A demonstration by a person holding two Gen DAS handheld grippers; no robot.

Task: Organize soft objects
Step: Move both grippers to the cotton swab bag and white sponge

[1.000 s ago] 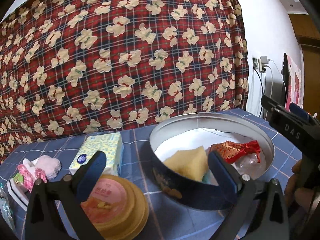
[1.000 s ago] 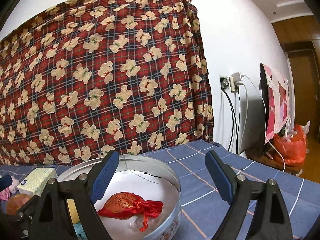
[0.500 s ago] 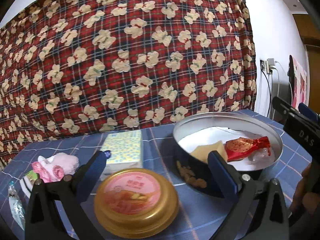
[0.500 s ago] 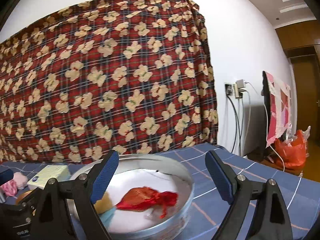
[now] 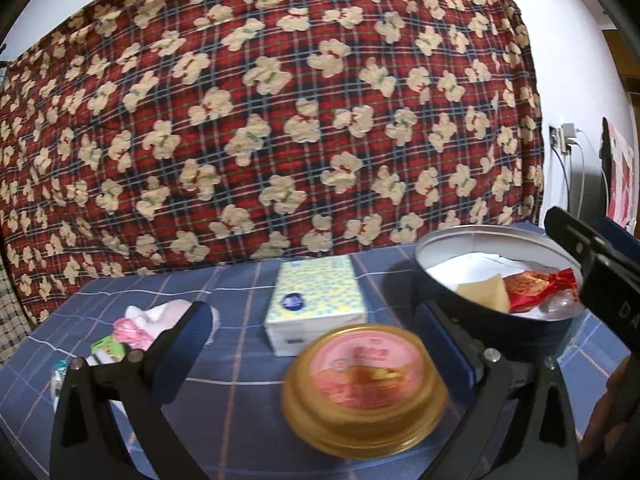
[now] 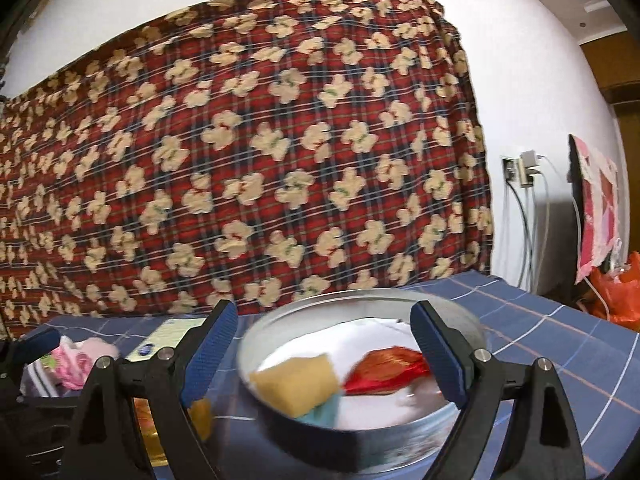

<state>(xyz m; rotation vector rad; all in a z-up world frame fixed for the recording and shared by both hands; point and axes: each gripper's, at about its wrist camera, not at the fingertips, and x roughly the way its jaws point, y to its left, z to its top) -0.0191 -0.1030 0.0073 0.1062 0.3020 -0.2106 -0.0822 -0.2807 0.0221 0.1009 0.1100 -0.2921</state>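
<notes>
Jaws of the left gripper stand wide apart, holding nothing; a gold-rimmed cup sits just ahead between its fingers, a tissue pack lies beyond, and pink socks lie by the left finger. Ahead to its right is the round tin. The right gripper is also spread and empty, with the tin straight ahead holding a yellow sponge and a red pouch.
</notes>
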